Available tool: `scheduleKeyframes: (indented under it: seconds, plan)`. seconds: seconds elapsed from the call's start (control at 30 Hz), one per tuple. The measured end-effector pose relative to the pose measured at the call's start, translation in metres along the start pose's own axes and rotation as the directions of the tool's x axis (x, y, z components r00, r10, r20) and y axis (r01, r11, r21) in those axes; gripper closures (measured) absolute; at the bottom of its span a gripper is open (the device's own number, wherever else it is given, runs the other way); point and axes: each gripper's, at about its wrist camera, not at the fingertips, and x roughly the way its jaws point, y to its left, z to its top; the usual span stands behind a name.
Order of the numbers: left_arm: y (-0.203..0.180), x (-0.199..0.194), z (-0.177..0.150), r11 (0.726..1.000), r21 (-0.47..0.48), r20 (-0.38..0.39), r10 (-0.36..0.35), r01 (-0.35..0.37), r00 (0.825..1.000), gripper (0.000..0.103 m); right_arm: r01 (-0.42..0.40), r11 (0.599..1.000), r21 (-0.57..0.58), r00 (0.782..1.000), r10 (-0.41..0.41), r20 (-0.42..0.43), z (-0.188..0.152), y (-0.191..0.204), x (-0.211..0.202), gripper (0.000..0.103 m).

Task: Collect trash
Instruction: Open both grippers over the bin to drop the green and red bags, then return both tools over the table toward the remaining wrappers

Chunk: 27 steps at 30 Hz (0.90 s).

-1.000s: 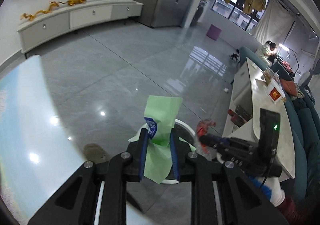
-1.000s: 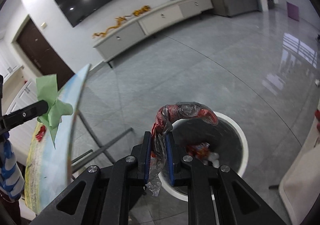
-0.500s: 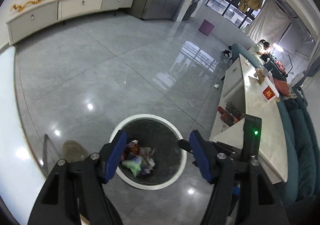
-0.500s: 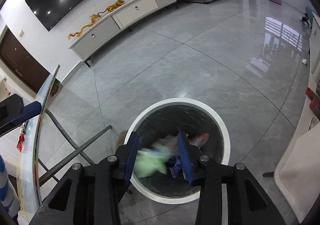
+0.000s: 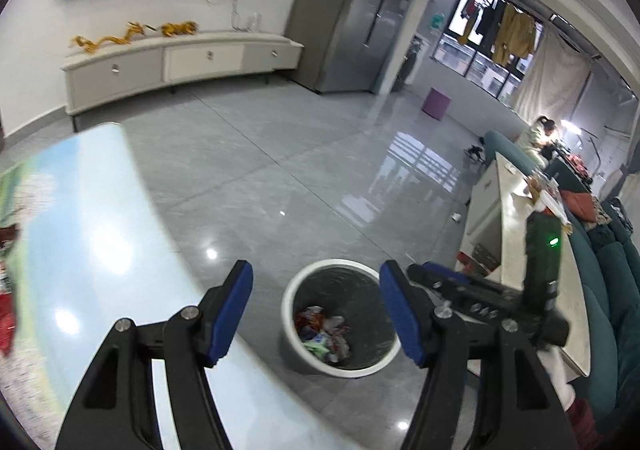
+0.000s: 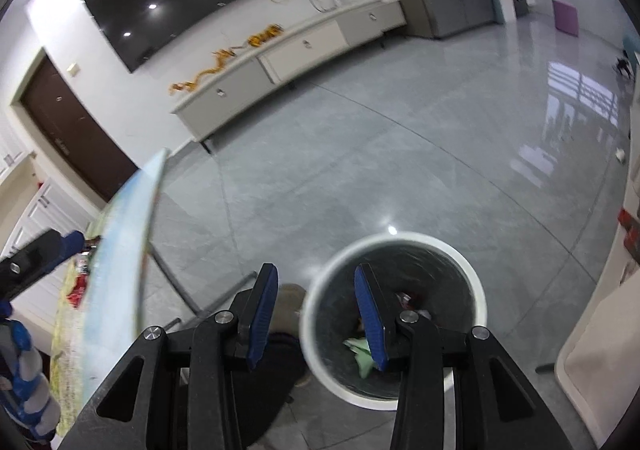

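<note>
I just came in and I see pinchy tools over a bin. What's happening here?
A person is tidying up trash with a gripper in each hand. Both the left gripper and the right gripper have just been opening, and nothing is between their jaws now. Below them stands a white bin with wrappers and a green paper inside. Some red scraps lie on the table beside it.
</note>
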Motion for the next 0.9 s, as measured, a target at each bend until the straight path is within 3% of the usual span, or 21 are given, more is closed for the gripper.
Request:
scheduleKeyframes:
  seconds: [0.23, 0.43, 0.53, 0.67, 0.77, 0.9]
  plan:
    - [0.046, -0.069, -0.017, 0.992, -0.029, 0.081, 0.123, -0.121, 0.989, 0.039, -0.070, 0.991, -0.118, 0.996, 0.075, 0.040, 0.010, 0.071, -0.023, 0.061]
    - [0.100, -0.134, -0.044, 0.968, -0.100, 0.128, 0.241, -0.229, 0.962, 0.039, -0.132, 0.969, -0.210, 0.989, 0.145, 0.044, 0.012, 0.134, -0.030, 0.058]
    - [0.129, -0.166, -0.062, 0.945, -0.144, 0.147, 0.315, -0.295, 0.938, 0.039, -0.159, 0.953, -0.259, 0.984, 0.173, 0.032, 0.010, 0.165, -0.030, 0.058]
    - [0.170, -0.211, -0.089, 0.897, -0.214, 0.171, 0.424, -0.386, 0.889, 0.039, -0.195, 0.927, -0.320, 0.978, 0.208, 0.007, 0.004, 0.207, -0.023, 0.058]
    - [0.193, -0.236, -0.110, 0.862, -0.274, 0.179, 0.481, -0.427, 0.858, 0.039, -0.215, 0.909, -0.356, 0.975, 0.223, -0.021, -0.003, 0.237, -0.016, 0.058]
    - [0.217, -0.258, -0.132, 0.826, -0.336, 0.178, 0.528, -0.453, 0.830, 0.039, -0.234, 0.884, -0.405, 0.972, 0.226, -0.068, -0.017, 0.274, -0.003, 0.057]
